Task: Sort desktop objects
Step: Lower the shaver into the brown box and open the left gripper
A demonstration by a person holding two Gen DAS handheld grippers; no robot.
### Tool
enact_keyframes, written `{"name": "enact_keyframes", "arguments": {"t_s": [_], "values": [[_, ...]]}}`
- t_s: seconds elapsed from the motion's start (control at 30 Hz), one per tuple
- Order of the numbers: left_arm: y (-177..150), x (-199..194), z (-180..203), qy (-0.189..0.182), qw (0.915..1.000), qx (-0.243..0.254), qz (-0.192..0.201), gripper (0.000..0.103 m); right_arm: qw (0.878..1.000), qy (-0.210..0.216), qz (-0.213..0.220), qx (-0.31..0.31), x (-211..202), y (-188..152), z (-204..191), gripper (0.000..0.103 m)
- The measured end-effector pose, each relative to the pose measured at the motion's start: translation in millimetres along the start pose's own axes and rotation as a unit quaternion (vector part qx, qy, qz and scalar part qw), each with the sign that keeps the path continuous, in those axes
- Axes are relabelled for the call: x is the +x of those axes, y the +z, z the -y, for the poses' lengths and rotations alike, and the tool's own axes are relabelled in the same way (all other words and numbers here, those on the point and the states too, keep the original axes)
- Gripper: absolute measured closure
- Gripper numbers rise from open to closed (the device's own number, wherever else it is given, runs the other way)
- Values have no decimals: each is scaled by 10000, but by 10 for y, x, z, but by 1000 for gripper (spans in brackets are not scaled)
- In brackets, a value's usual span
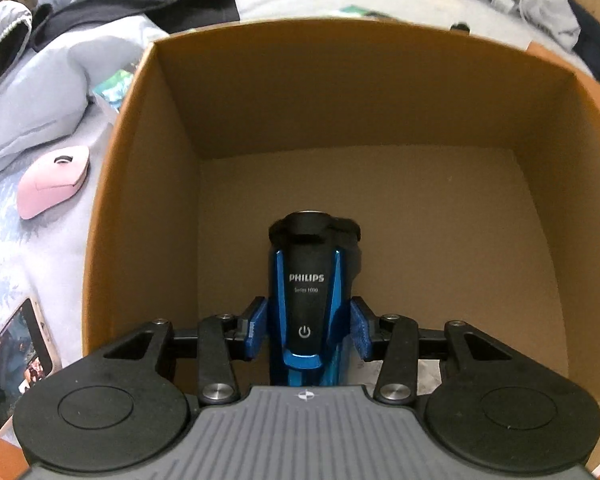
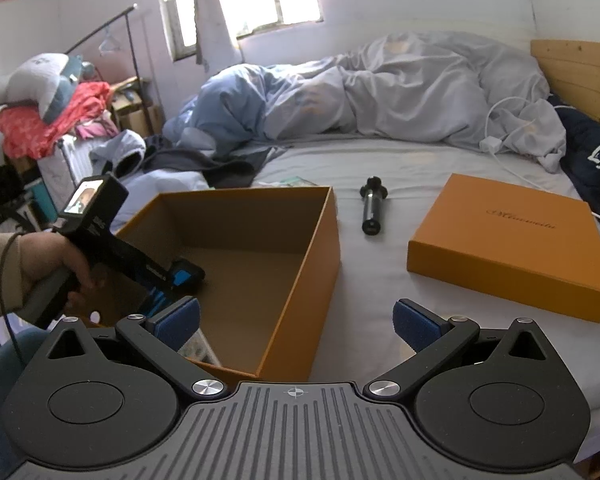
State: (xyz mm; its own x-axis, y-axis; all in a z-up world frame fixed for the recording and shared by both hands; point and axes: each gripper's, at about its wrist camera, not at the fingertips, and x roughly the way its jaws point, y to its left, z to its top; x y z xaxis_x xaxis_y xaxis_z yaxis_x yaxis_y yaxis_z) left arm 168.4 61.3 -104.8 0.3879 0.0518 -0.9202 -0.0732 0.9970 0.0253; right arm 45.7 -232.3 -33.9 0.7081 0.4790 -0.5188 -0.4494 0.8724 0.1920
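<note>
My left gripper (image 1: 306, 330) is shut on a blue and black Philips shaver (image 1: 309, 292) and holds it inside the open orange cardboard box (image 1: 364, 92), above its floor. In the right wrist view the left gripper (image 2: 180, 276) reaches into that box (image 2: 300, 264) from the left. My right gripper (image 2: 296, 320) is open and empty, above the box's near corner. A black cylindrical gadget (image 2: 372, 208) lies on the bed beyond the box. A pink mouse (image 1: 54, 182) and a phone (image 1: 16, 360) lie on the bed left of the box.
The orange box lid (image 2: 508, 244) lies flat on the bed at the right. A crumpled grey duvet (image 2: 400, 88), a white charger cable (image 2: 500, 140) and dark clothes (image 2: 204, 164) lie behind. A wooden headboard (image 2: 580, 76) is at far right.
</note>
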Motion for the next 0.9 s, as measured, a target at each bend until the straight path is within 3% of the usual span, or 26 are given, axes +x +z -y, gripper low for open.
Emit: {"name": "enact_keyframes", "arguments": {"t_s": [0.37,0.6,0.7,0.83,0.9], "values": [[-45,-20,14,-7,10000,17,52,59,10000,-14,22,0,-5,5,8,0],[-72,-206,-31,-172,9990,10,424,57,10000,-35,28,-10,-7,-6,7,0],[-91,-303,-47,-193,9981,50,578,50,10000,-46,32,-16,-11,-10,6,0],[-113,-452,-105,-293,9964,-1,798,50,10000,-60,37,-24,-15,-16,4,0],[-97,-563,-104,-230,9949,-8,980,41,10000,-73,42,-26,-18,-19,3,0]]}}
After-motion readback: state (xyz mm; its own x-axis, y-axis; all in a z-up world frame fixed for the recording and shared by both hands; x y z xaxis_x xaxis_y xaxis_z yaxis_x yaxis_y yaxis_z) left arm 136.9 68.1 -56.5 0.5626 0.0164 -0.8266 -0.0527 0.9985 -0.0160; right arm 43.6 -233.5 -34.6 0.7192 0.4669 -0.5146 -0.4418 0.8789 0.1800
